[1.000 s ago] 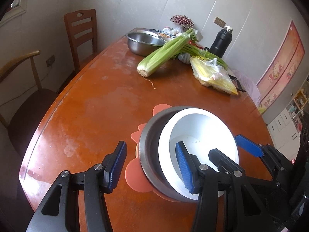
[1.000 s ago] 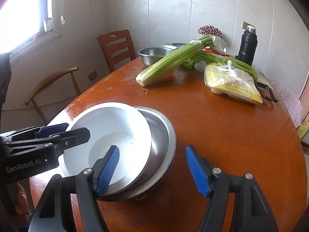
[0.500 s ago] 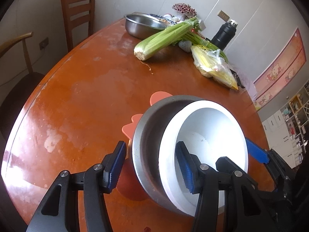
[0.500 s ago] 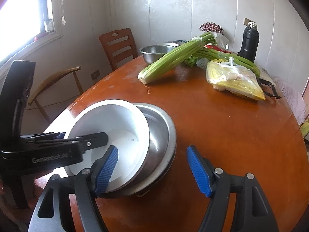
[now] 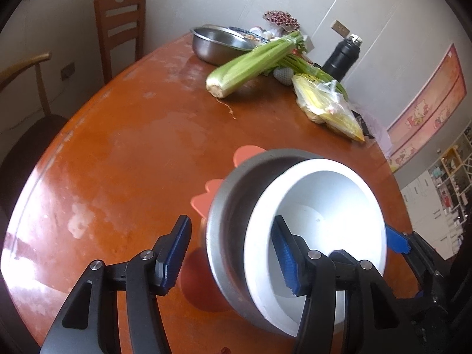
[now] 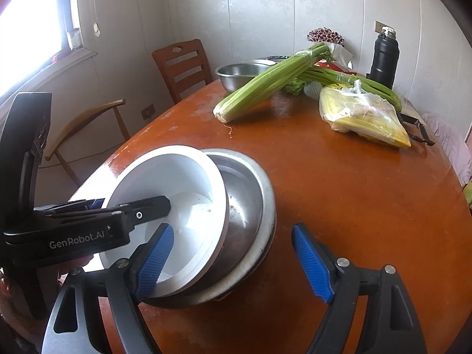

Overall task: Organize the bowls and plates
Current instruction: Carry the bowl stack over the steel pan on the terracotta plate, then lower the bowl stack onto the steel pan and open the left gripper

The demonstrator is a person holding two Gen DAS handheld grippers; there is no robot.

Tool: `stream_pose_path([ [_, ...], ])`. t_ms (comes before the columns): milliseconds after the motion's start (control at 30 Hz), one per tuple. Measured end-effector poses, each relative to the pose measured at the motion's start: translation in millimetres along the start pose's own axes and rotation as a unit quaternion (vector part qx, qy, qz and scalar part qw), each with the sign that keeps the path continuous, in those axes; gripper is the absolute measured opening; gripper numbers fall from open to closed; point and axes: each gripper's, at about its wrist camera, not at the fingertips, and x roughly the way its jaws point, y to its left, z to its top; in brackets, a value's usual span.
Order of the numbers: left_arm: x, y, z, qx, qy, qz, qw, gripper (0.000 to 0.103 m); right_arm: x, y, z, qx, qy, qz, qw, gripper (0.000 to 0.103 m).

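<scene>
1. A large round orange-brown wooden table (image 6: 339, 206) fills both views. Its near half is bare and its curved edge runs close on the window side.
2. At the far end, well apart from the work, lie a bunch of celery (image 6: 271, 85), a steel basin (image 6: 242, 73), a bag of yellow food (image 6: 362, 115) and a black flask (image 6: 383, 56). Two wooden chairs (image 6: 183, 65) stand beyond the edge.
3. The task's things sit stacked near the close edge. A white bowl (image 6: 177, 183) is nested off-centre and tilted inside a steel bowl (image 6: 250, 206), which rests on a shallow steel plate (image 6: 267, 227). An orange flower-shaped mat (image 5: 206, 200) lies under the stack.
4. The right gripper (image 6: 233, 259) straddles the near rim of the stack. Its jaws are opening and the pads stand clear of the metal, so it holds nothing.
5. The left gripper (image 5: 233, 250) also straddles the rims, one finger inside the white bowl and one outside the steel one. Its jaws are opening too, and no pad visibly presses.
6. Likely risk: with both grips loosened, the tilted white bowl could slide or rock as the fingers withdraw and catch its rim.
7. Likely risk: the stack is close to the table edge, so a sideways knock could push it off.
8. Open room lies toward the table's centre and the right side.
</scene>
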Motion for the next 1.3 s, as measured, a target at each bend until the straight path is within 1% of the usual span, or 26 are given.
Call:
stream_pose_path([
  [133, 5.6, 0.9, 1.6, -0.007, 0.009, -0.019, 0.9997, 0.058, 0.6, 0.2, 0.1, 0.002, 0.000, 0.005, 1.000, 0.082],
  [233, 10.5, -2.9, 2.0, -0.005, 0.015, -0.025, 0.9996, 0.059, 1.0, 0.8, 0.2, 0.001, 0.000, 0.005, 1.000, 0.082],
  [400, 11.4, -8.3, 0.2, 0.003, 0.016, -0.018, 0.9997, 0.061, 0.6, 1.3, -0.2, -0.001, 0.003, 0.006, 1.000, 0.082],
  [633, 13.8, -15.7, -3.0, 0.006, 0.021, -0.025, 0.9994, 0.061, -1.6, -1.9, -2.1, -0.005, 0.004, -0.003, 1.000, 0.082],
  [767, 15.6, -23.9, -4.4, 0.013, 0.023, -0.024, 0.9994, 0.062, -3.0, -10.1, -5.3, 0.005, 0.005, 0.002, 1.000, 0.082],
  [1300, 22.8, -49.3, -10.5, 0.027, 0.033, -0.026, 0.9987, 0.062, -13.6, -37.5, -15.0, 0.013, 0.004, 0.003, 1.000, 0.082],
])
